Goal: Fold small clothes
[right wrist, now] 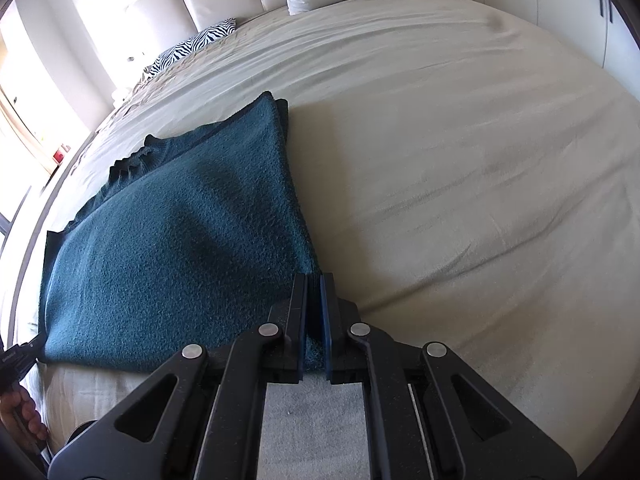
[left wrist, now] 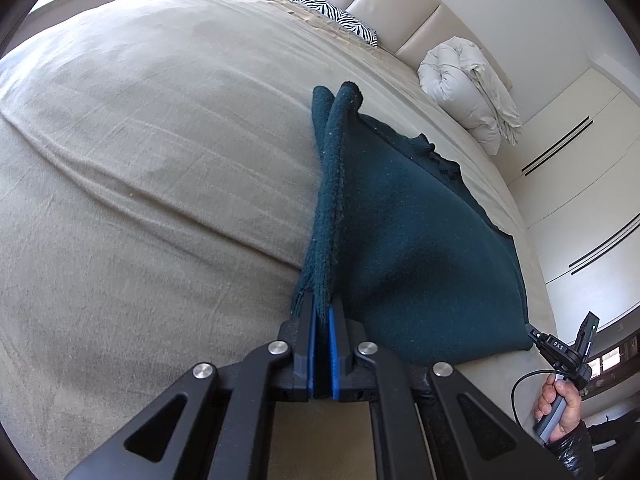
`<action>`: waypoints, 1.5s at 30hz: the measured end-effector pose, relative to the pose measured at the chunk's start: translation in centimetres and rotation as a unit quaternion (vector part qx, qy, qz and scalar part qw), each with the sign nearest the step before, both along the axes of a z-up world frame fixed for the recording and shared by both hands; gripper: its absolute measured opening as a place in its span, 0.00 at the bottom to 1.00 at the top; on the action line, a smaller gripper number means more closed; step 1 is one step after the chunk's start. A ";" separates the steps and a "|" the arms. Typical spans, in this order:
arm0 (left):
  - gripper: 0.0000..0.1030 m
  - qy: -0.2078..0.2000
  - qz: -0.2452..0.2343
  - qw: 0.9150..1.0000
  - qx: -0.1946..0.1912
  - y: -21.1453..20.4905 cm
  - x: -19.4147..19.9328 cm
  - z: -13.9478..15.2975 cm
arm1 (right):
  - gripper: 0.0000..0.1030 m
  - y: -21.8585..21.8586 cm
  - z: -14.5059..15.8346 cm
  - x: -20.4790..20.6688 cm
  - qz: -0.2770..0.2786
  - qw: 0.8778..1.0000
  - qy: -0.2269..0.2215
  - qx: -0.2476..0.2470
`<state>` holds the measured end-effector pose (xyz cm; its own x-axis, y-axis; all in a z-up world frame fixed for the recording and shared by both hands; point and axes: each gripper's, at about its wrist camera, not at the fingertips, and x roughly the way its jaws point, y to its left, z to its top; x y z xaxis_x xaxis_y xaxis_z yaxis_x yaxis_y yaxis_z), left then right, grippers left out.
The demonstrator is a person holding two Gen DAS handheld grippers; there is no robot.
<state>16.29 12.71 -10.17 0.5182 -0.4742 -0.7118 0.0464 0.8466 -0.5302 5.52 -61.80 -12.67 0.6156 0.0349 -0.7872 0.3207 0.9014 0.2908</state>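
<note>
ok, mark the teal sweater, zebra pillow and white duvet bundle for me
teal sweater [right wrist: 168, 248]: right wrist view, middle of its flat top layer.
zebra pillow [left wrist: 336, 16]: left wrist view, centre of the striped cover.
white duvet bundle [left wrist: 468, 88]: left wrist view, middle of the rolled bulk.

Beige bed, padded headboard, white wardrobes, sunlit

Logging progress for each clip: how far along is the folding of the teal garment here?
Midway, I'd say. Done: the dark teal knitted garment lies spread on the beige bed cover, apparently already doubled, with layered edges at its far corner. In hand: the left gripper and right gripper each have jaws shut on a near corner. Left: carrying those corners over for a further fold, then releasing.
</note>
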 end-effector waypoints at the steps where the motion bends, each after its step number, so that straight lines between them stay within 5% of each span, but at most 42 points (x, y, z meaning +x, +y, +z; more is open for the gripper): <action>1: 0.06 0.001 0.001 1.000 -0.001 0.0 0.0 0.0 | 0.06 -0.2 0.0 -0.1 0.000 1.000 -0.003 0.006; 4: 0.07 0.002 0.005 1.000 -0.020 0.4 -0.1 0.2 | 0.09 -0.6 0.2 -0.3 -0.004 1.000 -0.007 0.023; 7: 0.08 0.002 0.014 1.000 -0.028 1.0 -0.5 0.8 | 0.23 -1.3 0.8 -1.0 -0.024 0.999 -0.014 0.036; 12: 0.11 -0.038 0.023 0.999 0.031 0.6 -1.3 4.1 | 0.25 -2.0 3.3 -2.2 -0.060 0.996 -0.050 0.035; 15: 0.26 -0.069 -0.005 0.996 0.055 -1.7 -0.6 6.3 | 0.25 -0.7 5.1 -1.3 -0.035 0.995 -0.075 0.047; 21: 0.38 -0.100 -0.064 0.989 0.083 -8.0 3.7 6.9 | 0.25 6.6 5.5 5.8 0.077 0.988 -0.077 0.111; 30: 0.38 -0.076 -0.024 0.990 0.117 -8.4 10.9 4.5 | 0.25 12.9 0.3 16.6 0.128 0.968 -0.032 0.213; 36: 0.38 -0.063 -0.024 0.993 0.096 -6.1 13.0 2.2 | 0.24 9.4 -1.2 18.5 0.096 0.963 -0.048 0.248; 45: 0.38 -0.074 -0.025 0.992 0.100 -6.4 13.0 1.9 | 0.21 -2.0 -2.8 15.7 -0.059 0.953 -0.103 0.280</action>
<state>29.30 6.36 -8.28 0.6043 -0.3590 -0.7113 0.1553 0.9287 -0.3367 21.24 -63.78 -15.51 0.7809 0.3358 -0.5267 0.2933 0.5473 0.7838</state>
